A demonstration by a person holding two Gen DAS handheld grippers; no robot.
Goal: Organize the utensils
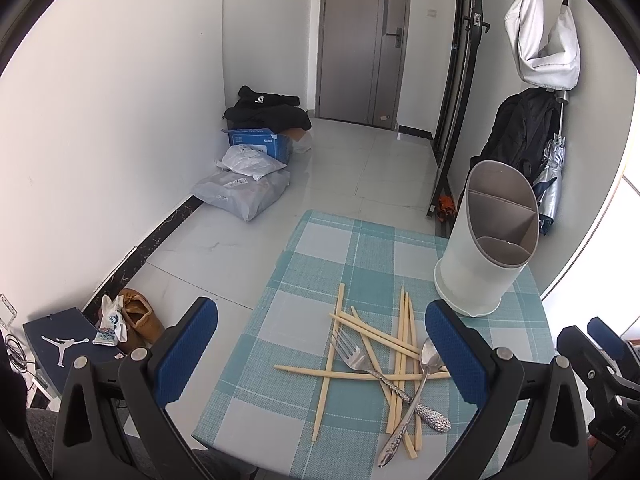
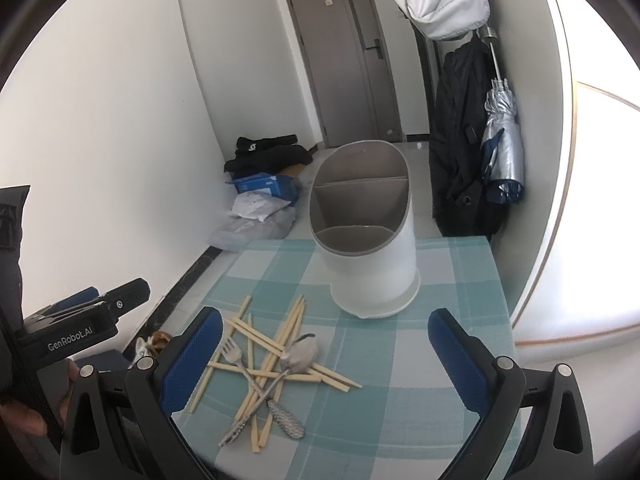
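A pile of wooden chopsticks lies on the checked table, with a metal fork and a metal spoon on top. The pile also shows in the right wrist view. A white utensil holder with three empty compartments stands behind the pile; it also shows in the right wrist view. My left gripper is open and empty above the pile's left part. My right gripper is open and empty, over the table in front of the holder.
The table's left edge drops to a tiled floor with parcels, a blue box and shoes. A dark jacket and folded umbrella hang by the wall at right.
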